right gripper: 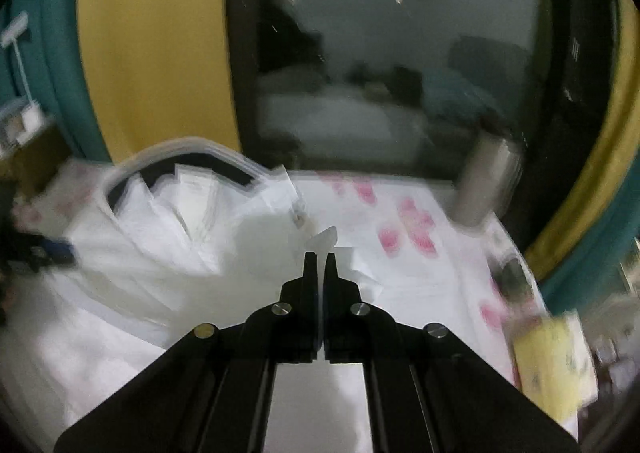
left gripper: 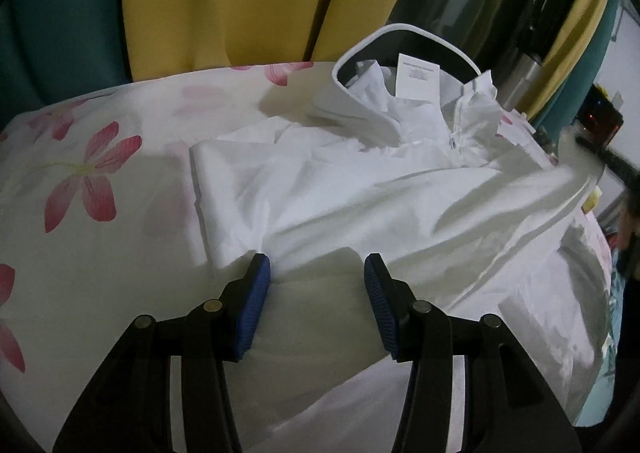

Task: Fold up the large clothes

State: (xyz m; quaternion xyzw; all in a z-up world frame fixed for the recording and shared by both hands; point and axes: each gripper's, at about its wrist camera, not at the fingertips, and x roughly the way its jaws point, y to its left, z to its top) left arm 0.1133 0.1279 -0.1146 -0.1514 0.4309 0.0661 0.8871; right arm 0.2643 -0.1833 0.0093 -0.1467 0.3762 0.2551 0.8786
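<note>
Left gripper (left gripper: 317,273) spread, empty, at the near hem of the shirt (left gripper: 360,189), which lies mid-bed (left gripper: 80,181), collar toward the far edge. Right gripper (right gripper: 319,256) pinches a thin bit of shirt cloth; so small a bite could slip mid-fold and dump the flap crooked.

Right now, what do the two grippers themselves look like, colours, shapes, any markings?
Both are matte black plastic with angular, wedge-shaped linkage arms and round silver pivot pins. The left gripper has two fingers faced with ribbed blue pads. The right gripper narrows to slim black fingertips; no blue shows on it in its view. No cables, sleeves or printed markings are visible.
</note>
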